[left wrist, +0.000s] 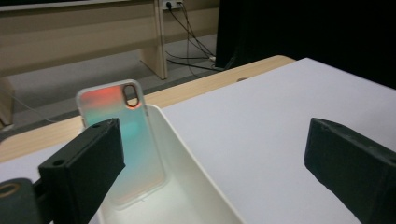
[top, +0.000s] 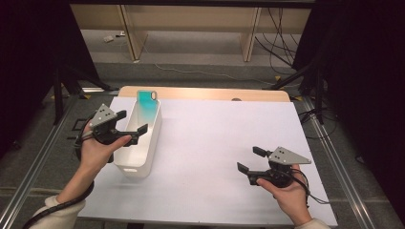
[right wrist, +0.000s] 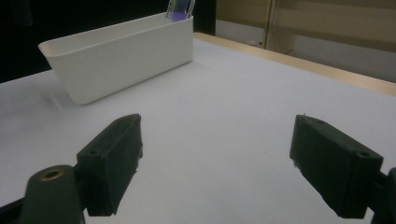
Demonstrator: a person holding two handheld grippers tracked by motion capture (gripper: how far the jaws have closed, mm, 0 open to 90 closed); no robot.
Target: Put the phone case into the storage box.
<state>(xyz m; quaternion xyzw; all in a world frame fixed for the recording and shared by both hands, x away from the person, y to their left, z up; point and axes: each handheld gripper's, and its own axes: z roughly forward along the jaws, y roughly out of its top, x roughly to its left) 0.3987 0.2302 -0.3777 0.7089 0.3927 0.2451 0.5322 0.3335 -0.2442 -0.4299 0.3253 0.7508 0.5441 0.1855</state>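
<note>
Two claws are at work over one white tabletop, and the step in hand looks like the let-go after a phone case has been stood in a bin. To finish it well, the left claw should back straight away from the bin with its jaws kept wide, so that neither jaw clips the rim or nudges the case off its lean. It should not swing sideways until both jaws are clear of the bin wall.

The white plastic bin is the largest thing near the left claw. It is long and narrow, it sits on the tabletop, and its near half lies directly under and between that claw's jaws. The left claw is released, jaws spread wide, with nothing pressed between them.

The iridescent phone case stands inside the bin at its far end, ahead of the left claw and apart from it. It leans nearly upright against the end wall, camera cutout at the top, its upper edge rising above the rim. I can make out nothing else in the bin.

The right claw hovers low over bare tabletop, well apart from the bin. It is also released, and its jaws are wide and empty.
</note>
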